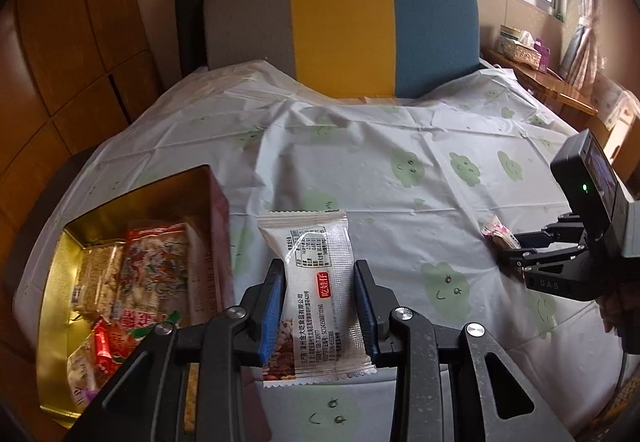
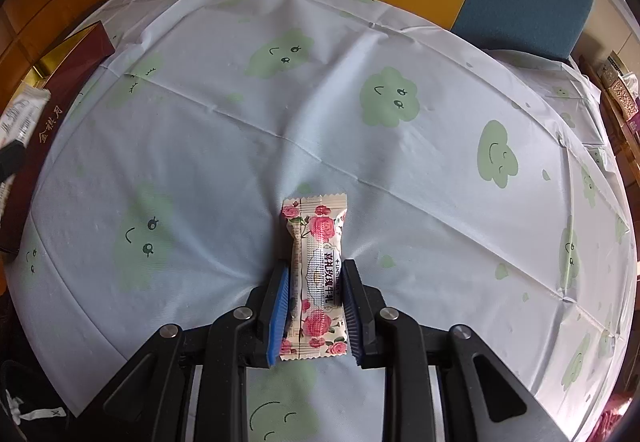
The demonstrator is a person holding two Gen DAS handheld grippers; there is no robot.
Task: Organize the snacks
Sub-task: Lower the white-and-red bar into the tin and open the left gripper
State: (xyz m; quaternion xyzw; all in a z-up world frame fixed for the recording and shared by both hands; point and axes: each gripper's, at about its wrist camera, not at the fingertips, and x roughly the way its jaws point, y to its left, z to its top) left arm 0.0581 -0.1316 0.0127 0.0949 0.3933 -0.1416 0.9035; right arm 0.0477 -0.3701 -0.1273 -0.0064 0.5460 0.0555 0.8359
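Observation:
My left gripper [image 1: 318,308] is shut on a white snack packet [image 1: 316,294] with black print and a red label, held above the table beside the gold-lined tin box [image 1: 64,290]. The box holds several wrapped snacks [image 1: 156,274]. In the right wrist view my right gripper [image 2: 316,312] is shut on a rose-patterned candy packet [image 2: 318,274] that lies on the white tablecloth [image 2: 360,145]. The left wrist view shows the right gripper [image 1: 510,248] at the far right, low on the cloth, with the rose-patterned packet [image 1: 498,232] in its fingers.
The box's dark red outer wall [image 2: 44,121] stands at the left edge of the table. A grey, yellow and blue chair back [image 1: 340,29] rises behind the table. A wooden side table with small boxes [image 1: 524,49] stands under the window.

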